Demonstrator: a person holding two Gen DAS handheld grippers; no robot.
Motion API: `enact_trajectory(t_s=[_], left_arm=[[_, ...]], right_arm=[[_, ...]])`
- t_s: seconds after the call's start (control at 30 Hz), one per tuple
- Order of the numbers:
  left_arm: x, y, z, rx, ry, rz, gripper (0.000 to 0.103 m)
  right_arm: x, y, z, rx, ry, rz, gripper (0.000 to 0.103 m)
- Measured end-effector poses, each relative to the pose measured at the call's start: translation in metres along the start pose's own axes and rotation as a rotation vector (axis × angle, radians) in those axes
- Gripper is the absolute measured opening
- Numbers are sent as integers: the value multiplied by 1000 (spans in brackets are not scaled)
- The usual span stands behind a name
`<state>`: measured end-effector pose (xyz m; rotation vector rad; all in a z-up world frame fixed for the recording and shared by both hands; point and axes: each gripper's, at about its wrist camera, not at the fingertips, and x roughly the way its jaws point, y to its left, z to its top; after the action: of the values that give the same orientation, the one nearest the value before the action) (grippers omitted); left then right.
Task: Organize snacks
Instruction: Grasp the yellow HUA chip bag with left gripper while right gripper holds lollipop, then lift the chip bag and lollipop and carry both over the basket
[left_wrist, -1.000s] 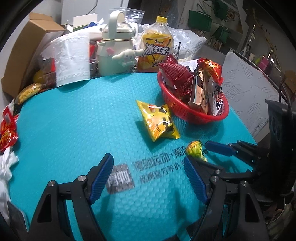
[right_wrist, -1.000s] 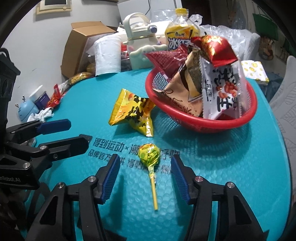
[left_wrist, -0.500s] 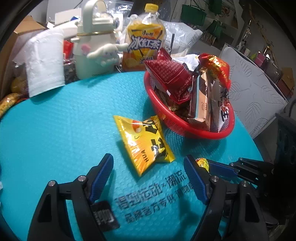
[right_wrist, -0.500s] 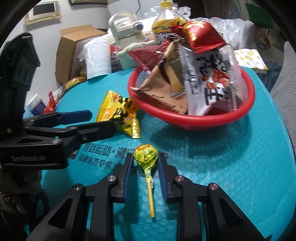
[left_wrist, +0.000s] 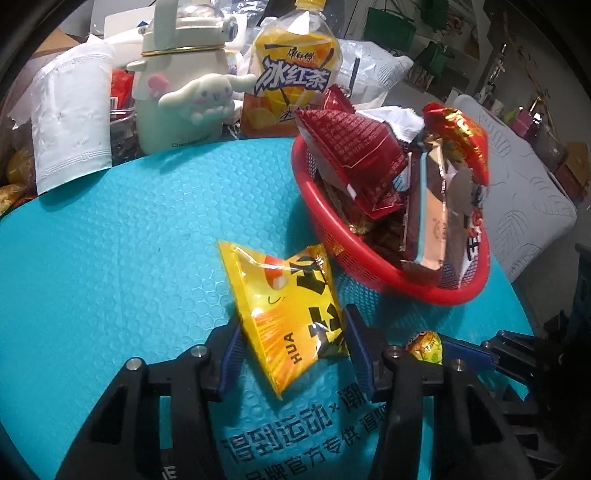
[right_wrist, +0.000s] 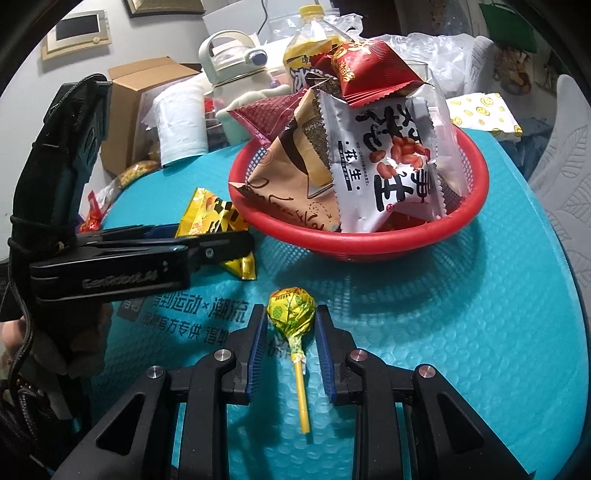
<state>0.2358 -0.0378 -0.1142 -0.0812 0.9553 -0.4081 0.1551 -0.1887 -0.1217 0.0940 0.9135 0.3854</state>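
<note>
A yellow snack packet (left_wrist: 288, 306) lies on the teal mat just left of a red basket (left_wrist: 332, 236) piled with snack bags. My left gripper (left_wrist: 291, 339) is shut on the packet's near end; it also shows in the right wrist view (right_wrist: 207, 240). A yellow-green lollipop (right_wrist: 291, 310) with a yellow stick lies on the mat in front of the basket (right_wrist: 369, 243). My right gripper (right_wrist: 290, 332) is closed around the lollipop's head, pads touching the wrapper; its head also shows in the left wrist view (left_wrist: 424, 345).
Behind the mat stand a cream character kettle (left_wrist: 181, 96), an iced tea bottle (left_wrist: 295, 77), a paper towel roll (left_wrist: 70, 125) and a cardboard box (right_wrist: 147, 96). Loose wrappers (right_wrist: 92, 218) lie at the mat's left edge. A white chair (left_wrist: 517, 206) is at the right.
My left gripper moved forward and closed on the yellow packet. My right gripper closed in around the lollipop's head and moved nearer the basket.
</note>
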Motion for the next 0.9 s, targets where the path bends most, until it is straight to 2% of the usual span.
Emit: enact_trajectory(t_s=[0.13, 0.63, 0.9], left_arm=[[-4, 0, -4, -4, 0, -4, 41], [-36, -6, -35, -40, 20, -7, 41], [-61, -18, -54, -54, 4, 5, 41]], right_arm=[[-1, -1, -1, 4, 1, -2, 26], [-20, 0, -11, 30, -8, -5, 26], [-36, 11, -22, 23, -19, 3, 26]])
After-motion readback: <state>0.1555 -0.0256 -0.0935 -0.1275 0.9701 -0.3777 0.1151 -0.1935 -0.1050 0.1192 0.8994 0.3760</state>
